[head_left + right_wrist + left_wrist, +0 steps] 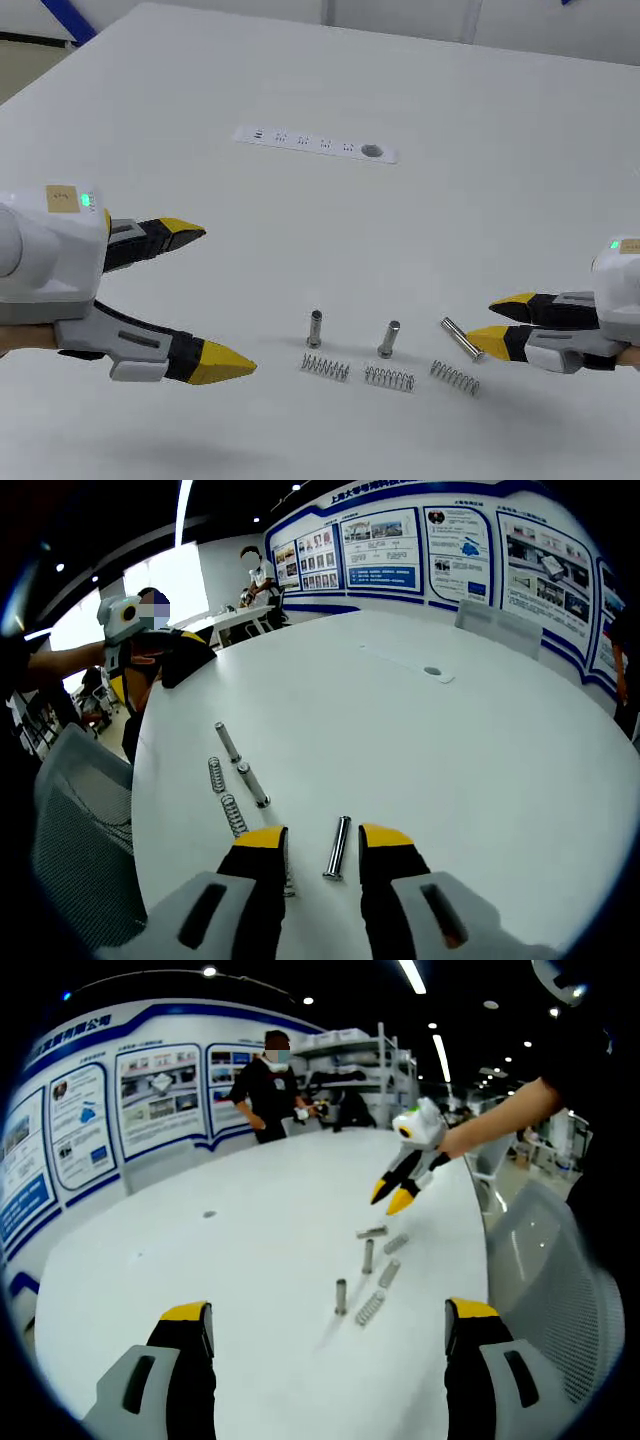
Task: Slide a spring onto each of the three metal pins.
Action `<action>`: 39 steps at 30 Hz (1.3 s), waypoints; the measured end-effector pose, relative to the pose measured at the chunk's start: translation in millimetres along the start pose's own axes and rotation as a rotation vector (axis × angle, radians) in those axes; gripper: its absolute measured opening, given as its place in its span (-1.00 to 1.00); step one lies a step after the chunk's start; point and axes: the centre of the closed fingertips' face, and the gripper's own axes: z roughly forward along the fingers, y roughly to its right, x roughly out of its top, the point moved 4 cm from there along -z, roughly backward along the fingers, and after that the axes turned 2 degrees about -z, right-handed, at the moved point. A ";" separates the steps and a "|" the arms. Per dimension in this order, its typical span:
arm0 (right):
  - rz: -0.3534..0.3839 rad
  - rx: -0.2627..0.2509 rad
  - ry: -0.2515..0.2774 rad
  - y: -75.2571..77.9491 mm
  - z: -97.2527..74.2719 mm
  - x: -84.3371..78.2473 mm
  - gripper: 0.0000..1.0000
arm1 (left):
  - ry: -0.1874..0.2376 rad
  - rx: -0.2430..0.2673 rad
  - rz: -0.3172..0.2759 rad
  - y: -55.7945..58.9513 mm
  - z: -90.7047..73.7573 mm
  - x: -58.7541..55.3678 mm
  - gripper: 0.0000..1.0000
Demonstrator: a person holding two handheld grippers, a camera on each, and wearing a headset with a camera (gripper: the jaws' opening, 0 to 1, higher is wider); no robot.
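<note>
While nothing blocked the parts, the white surface carried one other item: a flat white power strip w/ a round grey insert, set well beyond the work.

L gripper hovered left of the parts, its yellow-tipped fingers spread wide, holding nothing. R gripper sat low on the right, fingers only a narrow gap apart.

Left pin and middle pin stood upright, each a short shiny metal cylinder. Third pin lay flat by the R fingertips. Left spring, middle spring and right spring, all thin wire coils, lay in a row on the near side. One lay in front of each pin, none on a pin.

R gripper view made plain what head view left vague: the third pin lay btwn the R fingers, clear of both.

Gripper views also took in the bkgd: blue-and-white display boards on the wall, people standing at the far side, and a grey mesh chair by the surface's edge.
</note>
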 end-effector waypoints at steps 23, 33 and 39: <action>0.038 -0.021 -0.120 11.7 44.6 -16.9 -0.55 | -0.026 -0.005 -0.046 3.2 -0.9 -18.6 0.93; -0.014 -0.050 -0.201 12.7 52.5 -22.9 -0.66 | -0.037 -0.002 -0.060 5.2 -3.2 -23.7 0.92; -0.028 -0.070 -0.224 12.2 54.8 -23.0 -0.73 | -0.030 -0.002 -0.062 6.8 -2.9 -22.7 0.92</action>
